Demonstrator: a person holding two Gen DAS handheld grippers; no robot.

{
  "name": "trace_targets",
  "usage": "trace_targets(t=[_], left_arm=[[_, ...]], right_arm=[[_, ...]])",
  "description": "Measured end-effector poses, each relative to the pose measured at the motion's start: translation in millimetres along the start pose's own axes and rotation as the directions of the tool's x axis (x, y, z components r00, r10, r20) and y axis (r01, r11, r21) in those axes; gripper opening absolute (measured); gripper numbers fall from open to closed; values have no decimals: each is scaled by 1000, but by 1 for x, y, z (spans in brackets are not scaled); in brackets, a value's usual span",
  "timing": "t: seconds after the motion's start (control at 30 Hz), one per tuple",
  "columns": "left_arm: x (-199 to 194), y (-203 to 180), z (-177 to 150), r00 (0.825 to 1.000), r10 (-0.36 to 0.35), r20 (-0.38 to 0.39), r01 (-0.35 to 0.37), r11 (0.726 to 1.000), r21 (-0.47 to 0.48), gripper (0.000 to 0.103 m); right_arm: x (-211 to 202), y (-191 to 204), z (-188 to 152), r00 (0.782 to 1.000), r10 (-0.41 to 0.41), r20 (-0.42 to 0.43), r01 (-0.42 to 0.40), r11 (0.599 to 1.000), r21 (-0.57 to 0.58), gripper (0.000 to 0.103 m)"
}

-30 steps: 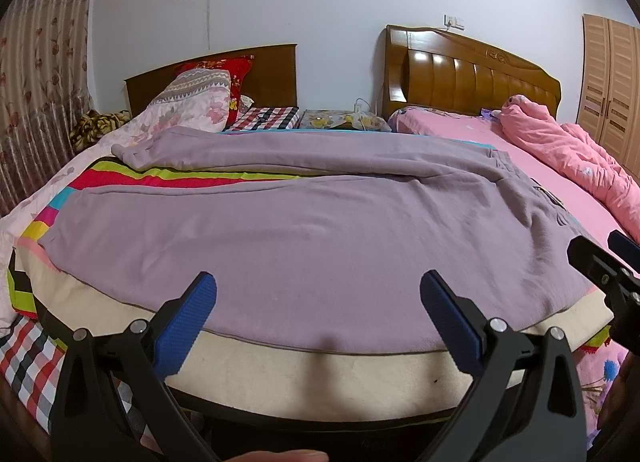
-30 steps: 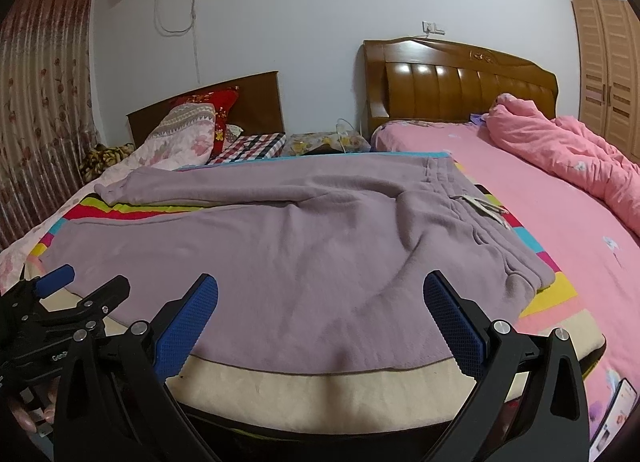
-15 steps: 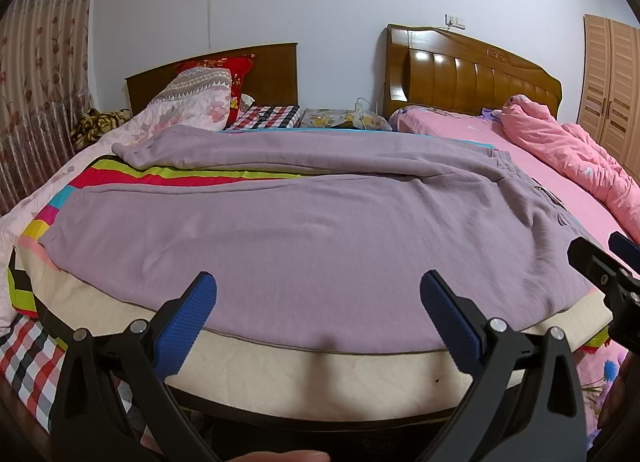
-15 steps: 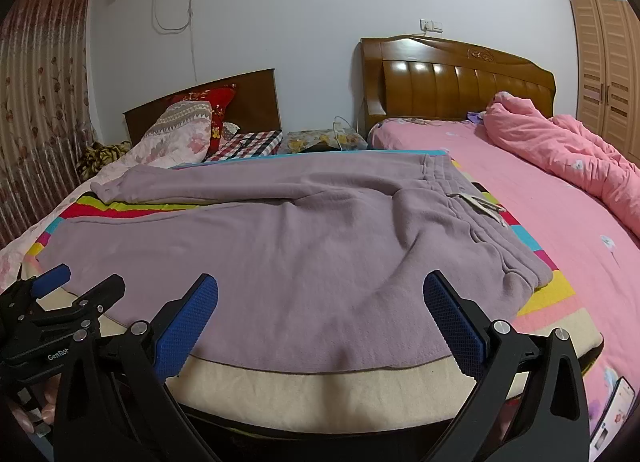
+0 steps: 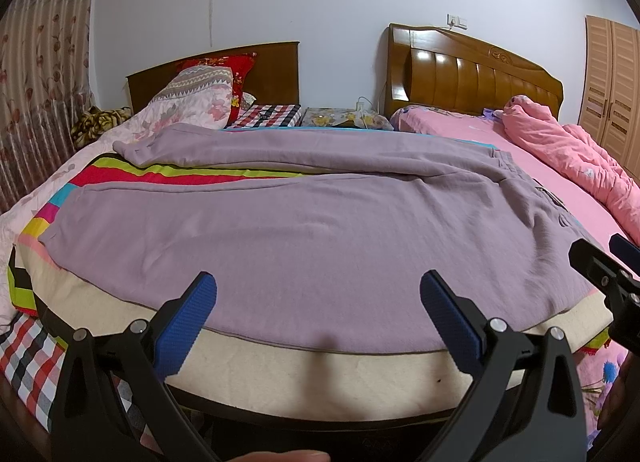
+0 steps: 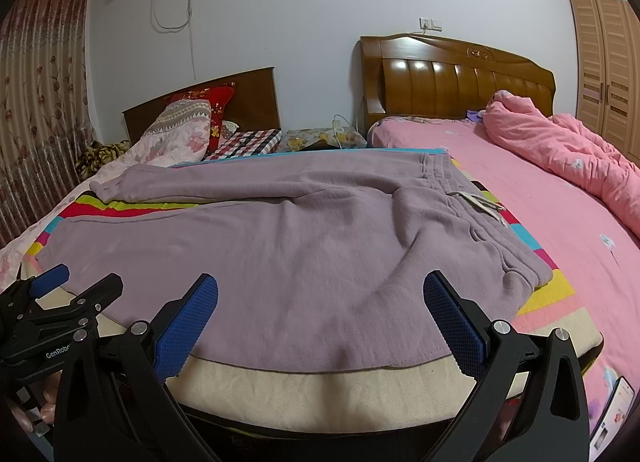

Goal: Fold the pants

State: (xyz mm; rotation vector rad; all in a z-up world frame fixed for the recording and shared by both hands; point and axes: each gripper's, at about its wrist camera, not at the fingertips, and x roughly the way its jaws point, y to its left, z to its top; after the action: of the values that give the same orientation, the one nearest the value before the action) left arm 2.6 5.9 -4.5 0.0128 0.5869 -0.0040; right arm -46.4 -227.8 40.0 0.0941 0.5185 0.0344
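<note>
Mauve pants [image 5: 304, 229] lie spread flat on a board covered with a striped blanket [image 5: 172, 175], legs to the left, waistband [image 6: 480, 205] to the right. They also show in the right wrist view [image 6: 304, 246]. My left gripper [image 5: 318, 302] is open and empty, just short of the near hem. My right gripper [image 6: 320, 302] is open and empty at the near edge, closer to the waistband. Each gripper shows in the other's view: the right gripper [image 5: 600, 274] at the far right, the left gripper [image 6: 68, 290] at the far left.
A cream pad edge [image 5: 320, 370] fronts the board. A pink bed [image 6: 560, 221] with a bunched pink quilt [image 6: 560, 149] lies to the right. Pillows [image 5: 192, 101] and wooden headboards [image 5: 472, 77] stand at the back. A phone [image 6: 612, 422] lies at the lower right.
The right gripper has risen a little and drawn slightly back, so the pants sit lower in its view. The left gripper has barely moved. The pants have not moved.
</note>
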Motion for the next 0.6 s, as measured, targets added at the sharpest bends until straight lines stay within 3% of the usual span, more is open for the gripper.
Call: trace_targets(t=[0.6], left_arm=[[-1, -1, -1, 1000, -1, -6, 1, 1000, 0, 102]], right_arm=[[3, -1, -4, 1000, 0, -9, 0, 1000, 2, 99]])
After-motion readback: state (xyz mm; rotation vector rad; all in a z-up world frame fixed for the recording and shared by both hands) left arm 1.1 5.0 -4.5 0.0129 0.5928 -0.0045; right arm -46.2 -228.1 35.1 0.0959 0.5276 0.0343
